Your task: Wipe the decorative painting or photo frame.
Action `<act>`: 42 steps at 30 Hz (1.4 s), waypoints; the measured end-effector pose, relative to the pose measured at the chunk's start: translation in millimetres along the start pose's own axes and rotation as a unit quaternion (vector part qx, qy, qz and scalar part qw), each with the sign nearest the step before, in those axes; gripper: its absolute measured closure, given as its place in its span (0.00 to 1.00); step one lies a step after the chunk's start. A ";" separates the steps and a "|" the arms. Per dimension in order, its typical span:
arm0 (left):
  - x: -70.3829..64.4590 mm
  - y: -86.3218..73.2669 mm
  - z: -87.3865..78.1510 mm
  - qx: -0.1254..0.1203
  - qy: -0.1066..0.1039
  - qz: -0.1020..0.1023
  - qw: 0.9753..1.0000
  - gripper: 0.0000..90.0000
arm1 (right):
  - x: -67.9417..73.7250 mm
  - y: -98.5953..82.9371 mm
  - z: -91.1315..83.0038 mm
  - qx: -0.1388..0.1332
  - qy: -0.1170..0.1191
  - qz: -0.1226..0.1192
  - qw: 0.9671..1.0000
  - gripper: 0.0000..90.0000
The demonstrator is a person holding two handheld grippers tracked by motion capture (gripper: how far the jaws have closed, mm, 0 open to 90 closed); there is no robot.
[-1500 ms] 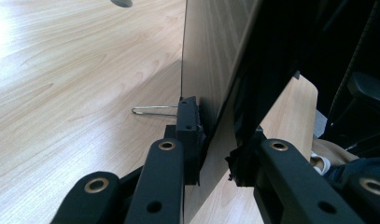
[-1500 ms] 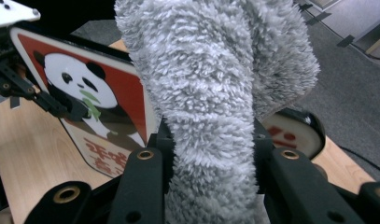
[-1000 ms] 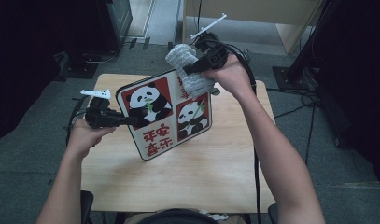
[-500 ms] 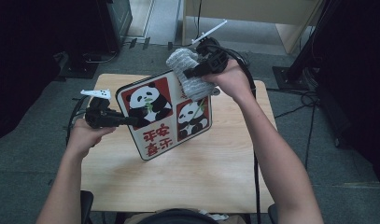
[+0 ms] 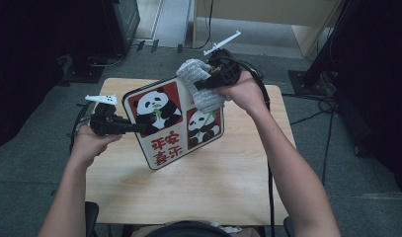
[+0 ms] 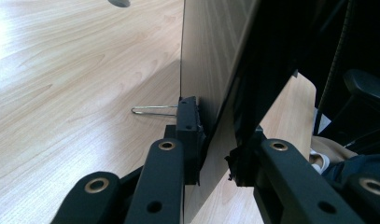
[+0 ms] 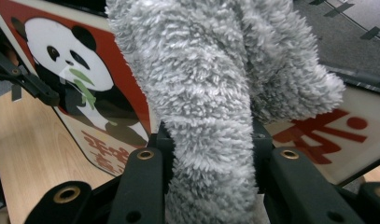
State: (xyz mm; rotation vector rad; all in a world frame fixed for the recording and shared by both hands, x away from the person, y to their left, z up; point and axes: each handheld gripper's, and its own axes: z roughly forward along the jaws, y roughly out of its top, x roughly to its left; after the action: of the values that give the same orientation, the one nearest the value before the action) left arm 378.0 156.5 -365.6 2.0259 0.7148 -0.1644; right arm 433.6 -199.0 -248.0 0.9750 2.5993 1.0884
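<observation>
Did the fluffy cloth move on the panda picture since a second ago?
Barely. The right gripper keeps the grey cloth pressed on the panda board near its top edge, shifting only slightly. The left gripper still clamps the board's left edge, tilted up off the table.

A small rectangular table [image 5: 188, 192] with a light wood-grain top and rounded corners is standing on a grey carpeted floor [image 5: 35, 163]. Most of the tabletop is lying bare in the high view. In the left gripper view, a thin bent metal wire [image 6: 152, 110] is resting flat on the wood beside the back of a panda picture board [image 5: 174, 121]. The board's lower corner is reaching down close to the tabletop near the table's middle; whether it is actually touching the wood cannot be told. Black cables [image 5: 332, 106] are trailing across the floor to the right of the table.
</observation>
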 end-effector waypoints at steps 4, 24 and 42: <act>0.1 0.0 0.0 0.000 0.000 0.000 1.000 0.86 | -0.7 -5.1 2.3 0.001 0.003 0.001 1.000 0.76; 0.3 -0.3 -0.1 -0.001 0.000 0.001 1.000 0.86 | -0.5 -29.3 19.4 0.009 0.006 0.001 1.000 0.76; 0.3 -0.4 0.0 -0.001 -0.001 0.002 1.000 0.86 | -0.5 -50.5 32.1 0.010 0.014 0.010 1.000 0.76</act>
State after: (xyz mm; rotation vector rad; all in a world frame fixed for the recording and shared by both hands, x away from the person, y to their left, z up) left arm 378.0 156.8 -366.0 2.0257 0.7084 -0.1643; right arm 420.4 -207.2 -305.8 0.9999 2.6341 1.0900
